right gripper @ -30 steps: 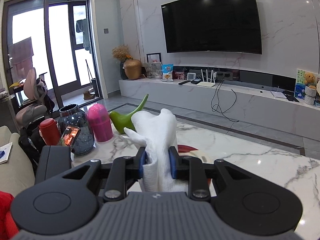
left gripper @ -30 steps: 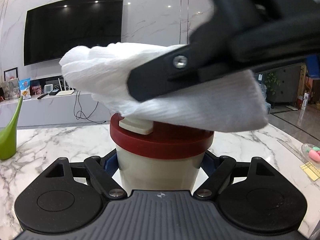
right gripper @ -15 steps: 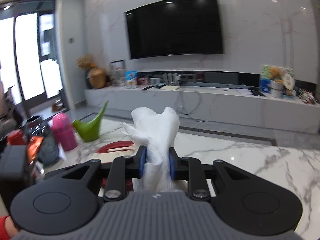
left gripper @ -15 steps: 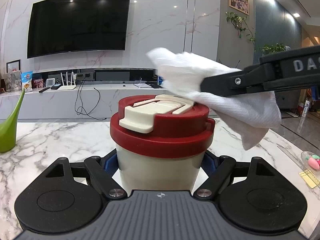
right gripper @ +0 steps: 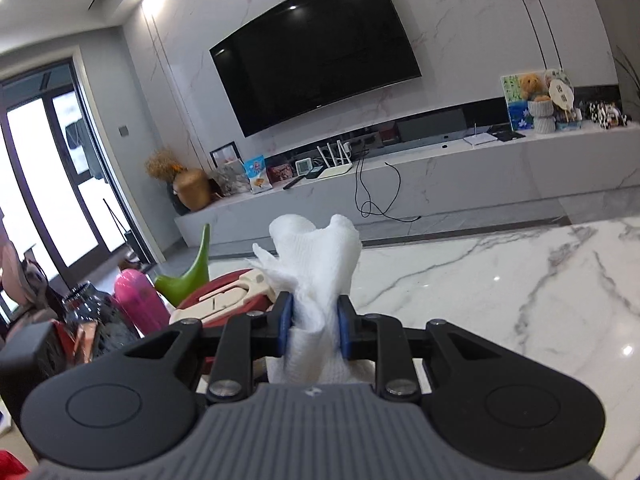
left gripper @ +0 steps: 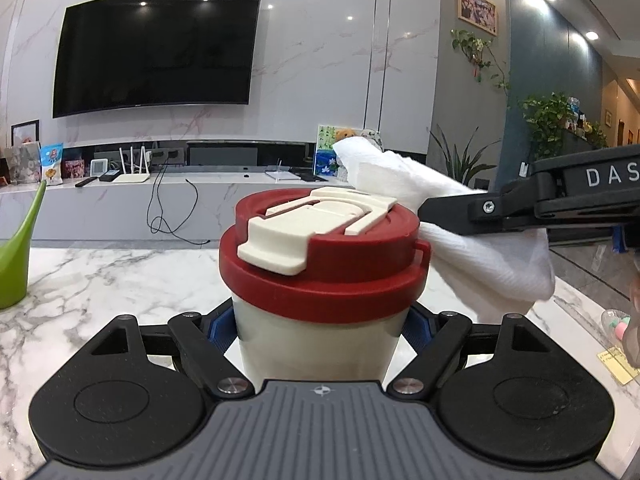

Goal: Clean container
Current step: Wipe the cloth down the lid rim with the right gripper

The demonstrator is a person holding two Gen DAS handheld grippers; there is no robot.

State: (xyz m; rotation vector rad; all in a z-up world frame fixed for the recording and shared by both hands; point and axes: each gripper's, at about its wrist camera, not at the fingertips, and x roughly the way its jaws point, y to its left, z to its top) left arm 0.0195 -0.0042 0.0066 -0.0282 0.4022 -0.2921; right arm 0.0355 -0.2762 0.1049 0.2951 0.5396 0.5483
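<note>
A cream container (left gripper: 316,344) with a red lid (left gripper: 324,276) and a cream flip tab (left gripper: 296,240) stands on the marble table. My left gripper (left gripper: 320,332) is shut on its body just under the lid. My right gripper (right gripper: 314,320) is shut on a white paper towel (right gripper: 316,264). In the left wrist view the towel (left gripper: 472,248) touches the lid's right edge, with the right gripper's finger (left gripper: 460,210) reaching in from the right. The lid shows low left in the right wrist view (right gripper: 224,292).
A green watering can (left gripper: 18,252) stands at the left of the marble table (left gripper: 100,280). A pink bottle (right gripper: 138,300) and a dark glass vase (right gripper: 90,316) stand beyond the container. A small clear dish (left gripper: 618,322) and a yellow note (left gripper: 616,364) lie at the right.
My right gripper has drawn the towel off the top of the lid to its right edge. The left gripper keeps hold of the container, which has not moved.
</note>
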